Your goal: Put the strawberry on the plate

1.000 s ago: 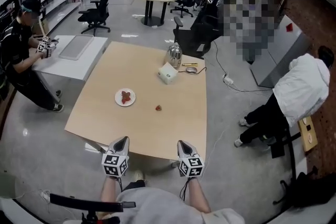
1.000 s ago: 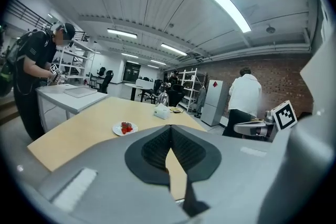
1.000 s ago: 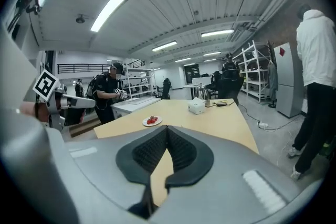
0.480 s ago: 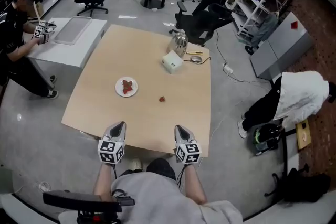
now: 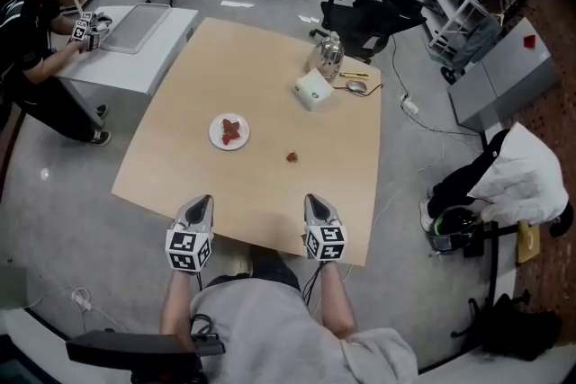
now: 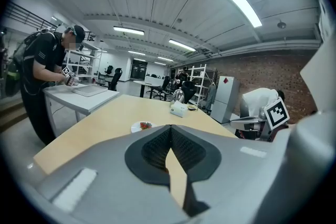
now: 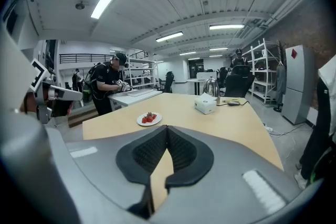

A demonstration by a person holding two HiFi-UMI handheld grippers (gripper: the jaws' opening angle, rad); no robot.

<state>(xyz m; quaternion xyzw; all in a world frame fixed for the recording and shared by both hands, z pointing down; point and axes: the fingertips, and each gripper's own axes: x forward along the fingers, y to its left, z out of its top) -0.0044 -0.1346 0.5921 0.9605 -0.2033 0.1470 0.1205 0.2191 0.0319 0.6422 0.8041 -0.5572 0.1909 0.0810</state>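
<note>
A small red strawberry (image 5: 292,157) lies loose on the light wooden table (image 5: 180,166), right of centre. To its left a white plate (image 5: 229,131) holds a few red strawberry pieces; the plate (image 6: 142,126) also shows in the left gripper view, and the plate (image 7: 149,119) in the right gripper view. My left gripper (image 5: 202,202) and right gripper (image 5: 312,200) hover side by side at the table's near edge, well short of the fruit. Both are shut with nothing between the jaws (image 6: 170,127) (image 7: 167,128). The loose strawberry is hidden in both gripper views.
A white box (image 5: 312,90) and a metal kettle (image 5: 326,58) stand at the table's far side, with a cable and small items beside them. A person (image 5: 36,22) works at a white table on the left. Someone in white (image 5: 522,171) crouches right. Office chairs stand behind.
The head view has swung, so the table sits higher and more to the right in frame. Both grippers stay shut at the near edge. Plate and strawberry have not moved on the table.
</note>
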